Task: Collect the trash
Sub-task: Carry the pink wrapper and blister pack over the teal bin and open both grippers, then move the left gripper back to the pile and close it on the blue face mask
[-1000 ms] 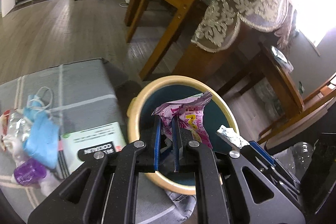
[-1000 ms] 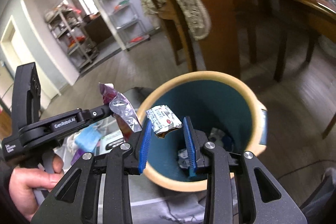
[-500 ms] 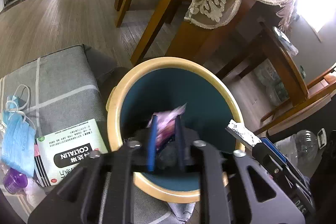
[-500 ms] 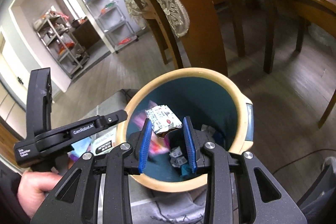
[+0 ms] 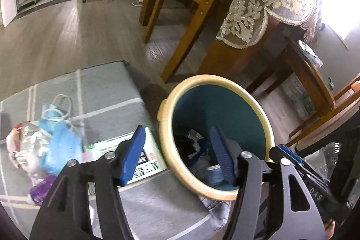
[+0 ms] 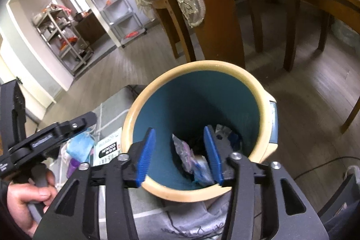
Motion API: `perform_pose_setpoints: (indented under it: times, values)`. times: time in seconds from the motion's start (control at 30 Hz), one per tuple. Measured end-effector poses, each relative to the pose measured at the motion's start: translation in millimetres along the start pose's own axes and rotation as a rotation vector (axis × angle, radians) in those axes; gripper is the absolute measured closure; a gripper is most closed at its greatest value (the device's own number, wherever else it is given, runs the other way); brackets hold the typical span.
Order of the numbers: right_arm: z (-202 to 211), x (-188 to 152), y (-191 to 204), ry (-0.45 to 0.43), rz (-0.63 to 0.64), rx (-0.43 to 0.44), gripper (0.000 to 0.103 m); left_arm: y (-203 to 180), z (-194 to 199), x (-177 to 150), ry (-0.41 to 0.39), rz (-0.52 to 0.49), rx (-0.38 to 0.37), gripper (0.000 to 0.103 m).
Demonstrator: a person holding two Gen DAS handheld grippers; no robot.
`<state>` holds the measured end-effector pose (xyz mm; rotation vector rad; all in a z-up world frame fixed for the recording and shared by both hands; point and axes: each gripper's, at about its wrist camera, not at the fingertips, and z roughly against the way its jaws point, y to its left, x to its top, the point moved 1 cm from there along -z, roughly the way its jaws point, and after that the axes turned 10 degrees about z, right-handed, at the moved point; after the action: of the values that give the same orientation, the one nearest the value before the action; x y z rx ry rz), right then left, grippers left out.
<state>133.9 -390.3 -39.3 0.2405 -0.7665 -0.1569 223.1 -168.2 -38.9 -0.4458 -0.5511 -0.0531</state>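
Two grippers hang over one bin, both spread wide and holding nothing. In the left wrist view, at the far left of the frame, a clear bottle (image 5: 27,138) and a blue mask (image 5: 59,138) lie on the grey mat (image 5: 101,87), with a purple cap (image 5: 39,189) below them and a white box (image 5: 144,156) toward the centre. The left gripper (image 5: 177,152) straddles the bin's near-left rim, one blue pad over the box, the other over the bin's mouth. The bin (image 5: 265,125), cream-rimmed and teal inside, sits centre-right with wrappers at its bottom. In the right wrist view, the left hand (image 6: 27,197) shows at lower left, the bin (image 6: 262,105) fills the centre, and the right gripper (image 6: 178,152) is over its near rim, above a pink wrapper (image 6: 186,154) lying inside.
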Motion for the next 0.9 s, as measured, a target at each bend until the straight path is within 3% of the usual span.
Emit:
perform_pose_setpoints:
  times: [0.13,0.27,0.67,0.83,0.9]
  values:
    - [-0.7,-0.1,7.2,-0.001,0.011,0.01,0.021,14.3,19.0,-3.1,-0.034,-0.019,0.026,0.033]
    - [-2.9,-0.8,22.3,0.005,0.06,0.014,0.01,34.6,41.4,-7.6,-0.084,-0.044,0.082,0.021]
    - [-14.0,-13.6,70.6,0.042,0.215,0.048,0.007,126.0,84.8,-16.8,-0.131,0.078,0.203,0.018]
    - [-14.4,-18.6,85.0,0.048,0.265,0.067,0.007,132.3,80.7,-14.2,-0.115,0.047,0.198,0.02]
    - [-15.2,-19.7,87.6,0.051,0.271,0.068,0.007,128.8,71.0,-13.1,-0.083,0.028,0.186,0.028]
